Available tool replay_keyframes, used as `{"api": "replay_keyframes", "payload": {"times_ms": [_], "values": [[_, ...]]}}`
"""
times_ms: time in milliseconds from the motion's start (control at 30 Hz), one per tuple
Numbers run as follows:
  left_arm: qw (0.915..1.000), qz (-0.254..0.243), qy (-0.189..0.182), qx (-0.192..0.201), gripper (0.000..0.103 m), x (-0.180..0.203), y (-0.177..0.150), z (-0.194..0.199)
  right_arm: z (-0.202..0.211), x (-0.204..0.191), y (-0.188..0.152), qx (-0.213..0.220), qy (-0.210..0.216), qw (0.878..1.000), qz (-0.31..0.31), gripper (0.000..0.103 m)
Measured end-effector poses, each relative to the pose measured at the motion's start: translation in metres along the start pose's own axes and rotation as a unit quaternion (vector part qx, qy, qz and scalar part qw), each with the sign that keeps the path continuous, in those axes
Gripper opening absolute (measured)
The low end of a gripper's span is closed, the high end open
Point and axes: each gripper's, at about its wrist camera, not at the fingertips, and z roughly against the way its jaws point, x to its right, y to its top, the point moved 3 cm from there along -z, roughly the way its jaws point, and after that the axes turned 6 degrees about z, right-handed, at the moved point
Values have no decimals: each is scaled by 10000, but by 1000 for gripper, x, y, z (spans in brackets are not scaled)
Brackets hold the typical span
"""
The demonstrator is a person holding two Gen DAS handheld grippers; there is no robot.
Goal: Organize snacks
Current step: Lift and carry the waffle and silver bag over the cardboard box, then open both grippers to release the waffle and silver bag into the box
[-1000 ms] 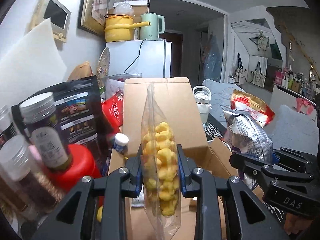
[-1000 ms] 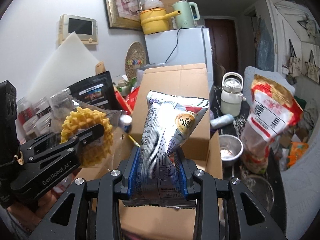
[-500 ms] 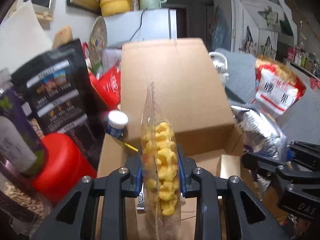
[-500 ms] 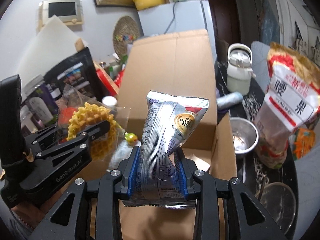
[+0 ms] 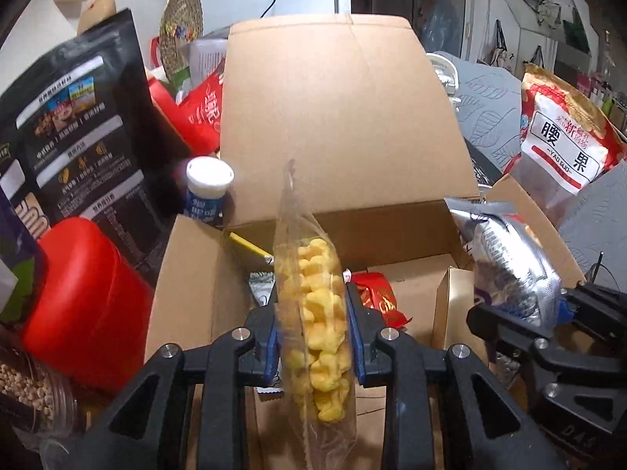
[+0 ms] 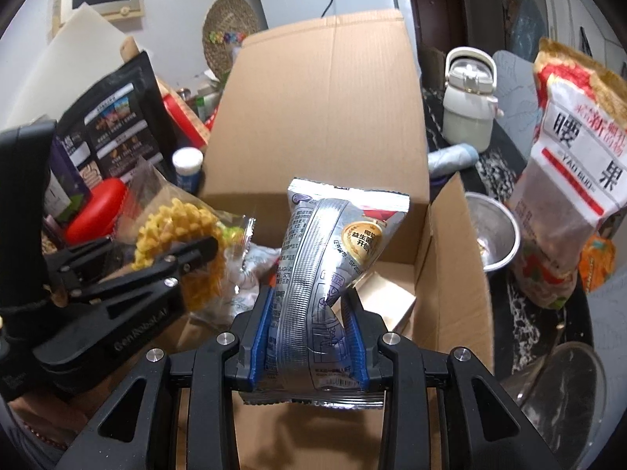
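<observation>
While both packets hang over the open cardboard box (image 5: 341, 125), your left gripper (image 5: 313, 337) pinches the clear bag of yellow puffs (image 5: 313, 313) and your right gripper (image 6: 309, 348) clamps the silver foil packet (image 6: 333, 266); lower each toward bare floor right of the red packet (image 5: 378, 297) before releasing.

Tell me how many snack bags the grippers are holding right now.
2. The clear bag of yellow puffs is clamped in the left gripper; the silver foil packet is clamped in the right gripper, both over the cardboard box.
</observation>
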Motion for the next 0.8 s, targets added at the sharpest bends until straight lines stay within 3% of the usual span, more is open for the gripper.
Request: {"api": "replay_keyframes", "payload": {"times_ms": [233,300,433,700,800], "values": [[9990,-159,262,-315,40,7,4,-16,-13,8,-6,-275,-135,9995,-37,35],[9989,-167,262,-342,41,9,4,-18,-13,7,-6,-308,-100,9995,3,38],[9976,-187,475,-467,58,11,6,-27,-13,2,-6,-363,17,9993,75,52],[9967,-311,737,-158,58,14,8,-13,-5,-2,-5,-317,-132,9993,143,60],[9980,-157,618,-55,58,9,8,-3,3,-4,-4,-229,-205,9994,167,60]]}}
